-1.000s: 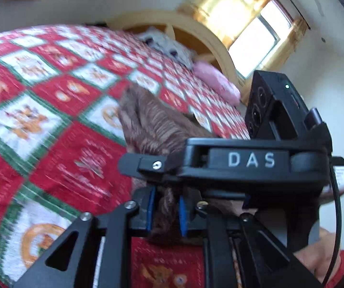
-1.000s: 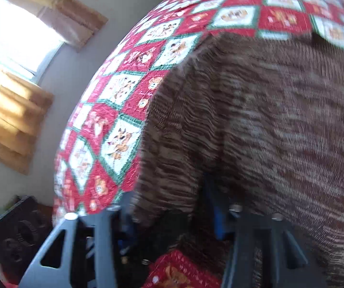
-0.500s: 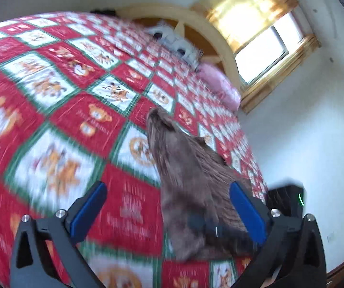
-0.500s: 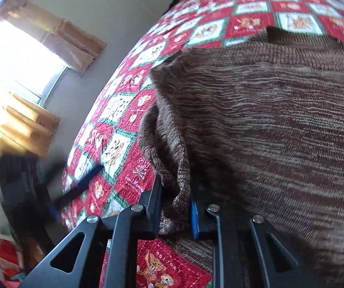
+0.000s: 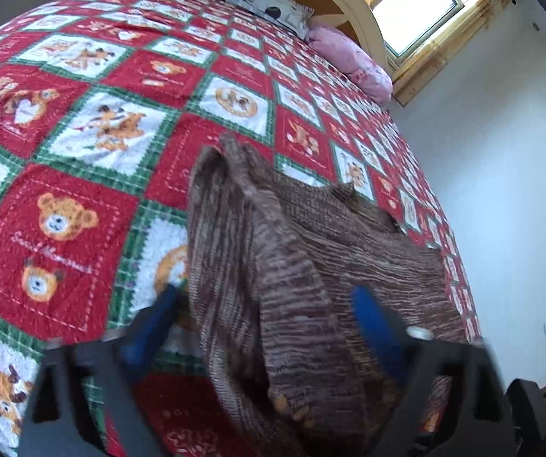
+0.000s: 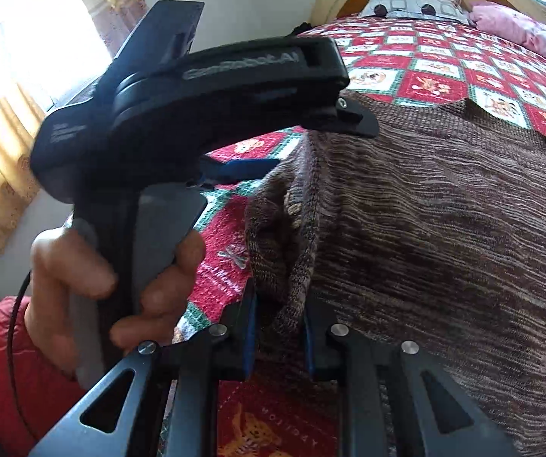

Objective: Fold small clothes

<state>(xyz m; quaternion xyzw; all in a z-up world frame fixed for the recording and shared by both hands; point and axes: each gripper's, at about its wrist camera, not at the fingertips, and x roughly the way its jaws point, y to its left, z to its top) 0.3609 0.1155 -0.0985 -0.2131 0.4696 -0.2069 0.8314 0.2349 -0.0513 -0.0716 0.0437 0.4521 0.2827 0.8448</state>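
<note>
lying on the quilt [image 5: 82, 144], the sweater [image 6: 444, 228] has bare bedding left and beyond. right claw [image 6: 278, 337] pinches its bunched near edge. left claw [image 5: 265, 327], blurred, is closing around a raised fold, pads apart; its tips are cut off.

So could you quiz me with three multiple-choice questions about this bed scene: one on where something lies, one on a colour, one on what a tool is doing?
1. Where is the pink pillow?
A. by the headboard, near the window
B. on the floor
C. on top of the sweater

2. What colour is the knitted sweater?
A. plain white
B. streaky brown
C. bright blue

3. What is the right tool doing?
A. hanging open over bare quilt
B. pinching a fold of the sweater
C. holding a pillow

Answers: 1 A, it lies at the bed's head; 2 B, brown knit shows in both views; 3 B, fabric sits clamped between its blue pads.
</note>
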